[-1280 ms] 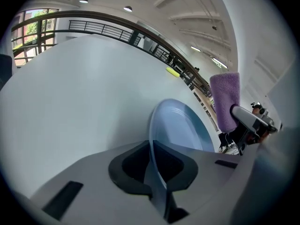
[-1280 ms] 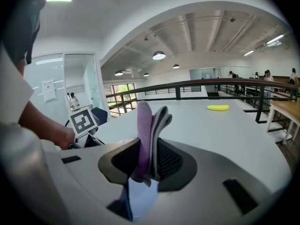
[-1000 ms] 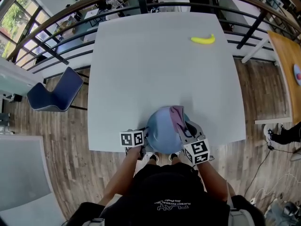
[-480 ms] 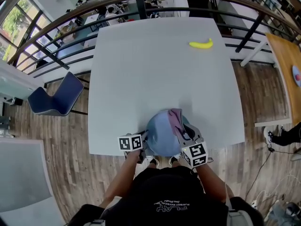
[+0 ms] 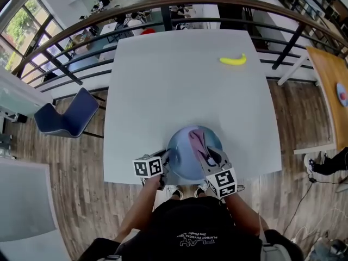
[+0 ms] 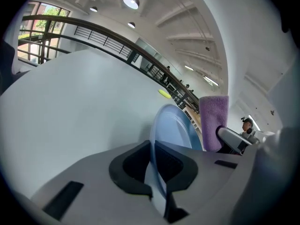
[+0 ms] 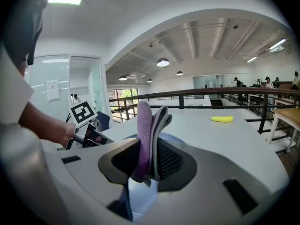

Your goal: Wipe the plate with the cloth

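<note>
A light blue plate (image 5: 187,156) is held tilted above the near edge of the white table (image 5: 185,80). My left gripper (image 5: 163,165) is shut on the plate's left rim (image 6: 157,144); the thin edge sits between its dark pads. My right gripper (image 5: 209,156) is shut on a folded purple and grey cloth (image 7: 149,135), which lies across the plate's face (image 5: 197,143). In the left gripper view the cloth (image 6: 213,121) stands beyond the plate. The left gripper's marker cube (image 7: 83,112) shows in the right gripper view.
A yellow banana (image 5: 232,60) lies near the table's far right corner. A dark railing (image 5: 76,48) curves behind the table. A blue chair (image 5: 68,116) stands on the wooden floor to the left. An orange table (image 5: 331,86) is at the right edge.
Both grippers rose with the plate, which tipped so its blue face shows more. The cloth shifted from the plate's right rim toward its middle.
</note>
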`<state>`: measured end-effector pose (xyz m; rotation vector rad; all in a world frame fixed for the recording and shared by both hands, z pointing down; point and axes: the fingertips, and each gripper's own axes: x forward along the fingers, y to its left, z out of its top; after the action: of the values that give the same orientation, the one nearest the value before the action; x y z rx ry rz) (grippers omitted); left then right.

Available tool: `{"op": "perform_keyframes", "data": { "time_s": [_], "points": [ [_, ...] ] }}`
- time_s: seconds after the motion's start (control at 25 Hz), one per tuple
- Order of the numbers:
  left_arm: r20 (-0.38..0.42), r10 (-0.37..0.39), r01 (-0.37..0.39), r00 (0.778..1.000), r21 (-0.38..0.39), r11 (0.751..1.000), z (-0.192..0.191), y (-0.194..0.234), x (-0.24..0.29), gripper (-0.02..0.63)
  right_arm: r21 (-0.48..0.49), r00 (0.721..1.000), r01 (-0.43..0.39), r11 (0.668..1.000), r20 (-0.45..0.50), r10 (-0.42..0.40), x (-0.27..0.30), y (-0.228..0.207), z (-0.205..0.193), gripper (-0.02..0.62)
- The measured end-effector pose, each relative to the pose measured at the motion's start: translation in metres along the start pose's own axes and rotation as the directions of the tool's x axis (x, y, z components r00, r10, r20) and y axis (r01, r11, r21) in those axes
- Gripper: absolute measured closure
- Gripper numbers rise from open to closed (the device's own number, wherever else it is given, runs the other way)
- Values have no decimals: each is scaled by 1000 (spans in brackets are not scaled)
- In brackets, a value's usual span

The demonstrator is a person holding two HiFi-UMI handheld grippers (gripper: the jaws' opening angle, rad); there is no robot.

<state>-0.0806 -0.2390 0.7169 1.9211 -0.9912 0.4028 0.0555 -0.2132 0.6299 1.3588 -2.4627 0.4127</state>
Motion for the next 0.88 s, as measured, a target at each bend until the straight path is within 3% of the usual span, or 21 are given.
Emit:
{"op": "perform_keyframes", "data": {
  "time_s": [0.52,0.88],
  "points": [
    [189,-36,14,981,115,993,84,-36,-37,578,-166,996,-87,982,-21,84,18,51,58,492],
    [245,-76,43,967,140,989,102,-51,-61,577,-262,993,-107,959,-72,91,34,82,72,491]
  ]
}}
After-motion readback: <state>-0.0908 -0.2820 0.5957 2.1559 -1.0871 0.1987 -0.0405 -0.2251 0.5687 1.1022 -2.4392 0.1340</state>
